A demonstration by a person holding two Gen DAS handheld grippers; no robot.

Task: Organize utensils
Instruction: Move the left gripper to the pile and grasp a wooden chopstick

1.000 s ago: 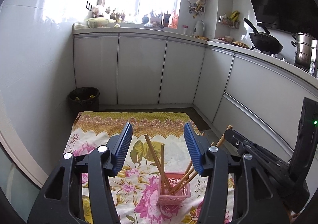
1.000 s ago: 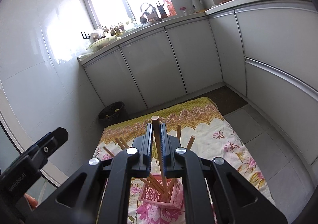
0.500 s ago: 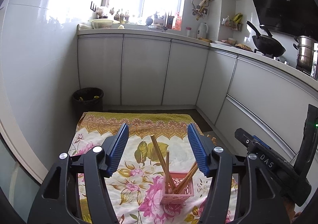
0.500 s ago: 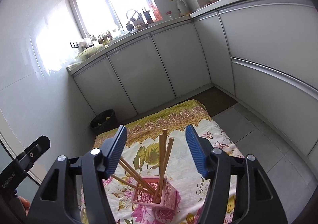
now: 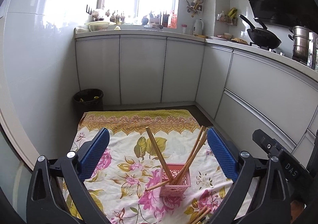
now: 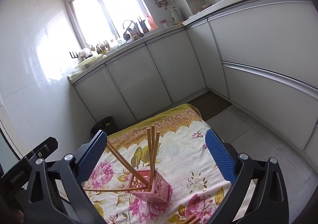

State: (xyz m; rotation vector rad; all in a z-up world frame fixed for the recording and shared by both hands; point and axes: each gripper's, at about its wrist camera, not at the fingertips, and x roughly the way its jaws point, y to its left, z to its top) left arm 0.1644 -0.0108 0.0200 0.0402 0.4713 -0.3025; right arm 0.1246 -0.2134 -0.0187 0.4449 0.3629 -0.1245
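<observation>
A pink lattice basket (image 5: 176, 181) (image 6: 154, 188) stands on the floral cloth (image 5: 119, 164) (image 6: 188, 154). Several wooden chopsticks (image 5: 157, 153) (image 6: 152, 152) stand in it, leaning left and right. More chopsticks lie on the cloth near the front edge (image 5: 200, 215) (image 6: 188, 220). My left gripper (image 5: 158, 153) is open and empty, above and behind the basket. My right gripper (image 6: 156, 157) is open and empty, above the basket. The right gripper's body (image 5: 278, 154) shows at the right of the left wrist view.
A black waste bin (image 5: 88, 99) (image 6: 104, 125) stands on the floor beyond the cloth's far left corner. White kitchen cabinets (image 5: 143, 68) run along the back and right. A wok (image 5: 262, 38) and steel pot (image 5: 301, 43) sit on the counter.
My right gripper was shut on a chopstick above the basket, then opened and let it drop in. Both grippers have drawn back and risen a little.
</observation>
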